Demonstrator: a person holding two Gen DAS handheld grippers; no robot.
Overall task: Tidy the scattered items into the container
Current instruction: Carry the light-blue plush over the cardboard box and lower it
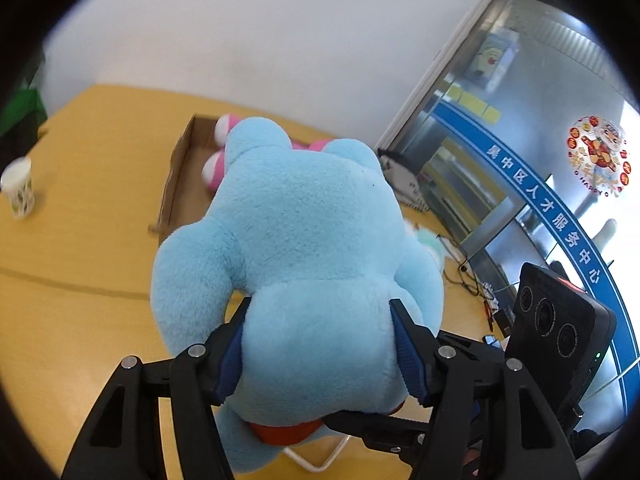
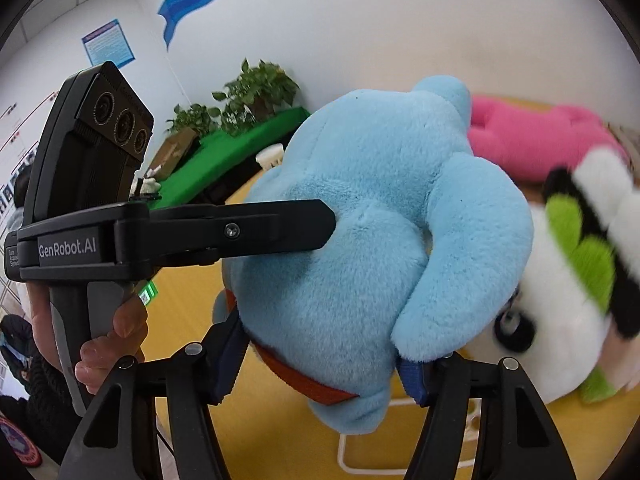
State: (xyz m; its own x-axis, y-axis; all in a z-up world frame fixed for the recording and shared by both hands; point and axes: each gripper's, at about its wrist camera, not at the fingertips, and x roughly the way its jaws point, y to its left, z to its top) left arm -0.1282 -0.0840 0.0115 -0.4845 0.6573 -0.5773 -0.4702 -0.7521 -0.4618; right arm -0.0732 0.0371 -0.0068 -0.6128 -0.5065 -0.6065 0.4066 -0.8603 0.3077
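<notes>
Both the left gripper (image 1: 320,344) and right gripper (image 2: 320,364) pinched the blue plush toy (image 1: 296,216) above the table; the pink plush (image 1: 218,156) already lay in the far cardboard box (image 1: 176,176), while the panda plush (image 2: 560,292) remained outside.

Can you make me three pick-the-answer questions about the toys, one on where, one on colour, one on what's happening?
1. Where is the pink plush?
A in the cardboard box
B on the floor
C in a gripper

2. What colour is the gripped plush?
A green
B light blue
C red

3. How do the left gripper and right gripper stand?
A both wide open, empty
B only one grips
C both shut on the blue plush

Answers: 1 A, it lies inside the box walls; 2 B, its fur is light blue; 3 C, pads press its sides.
</notes>
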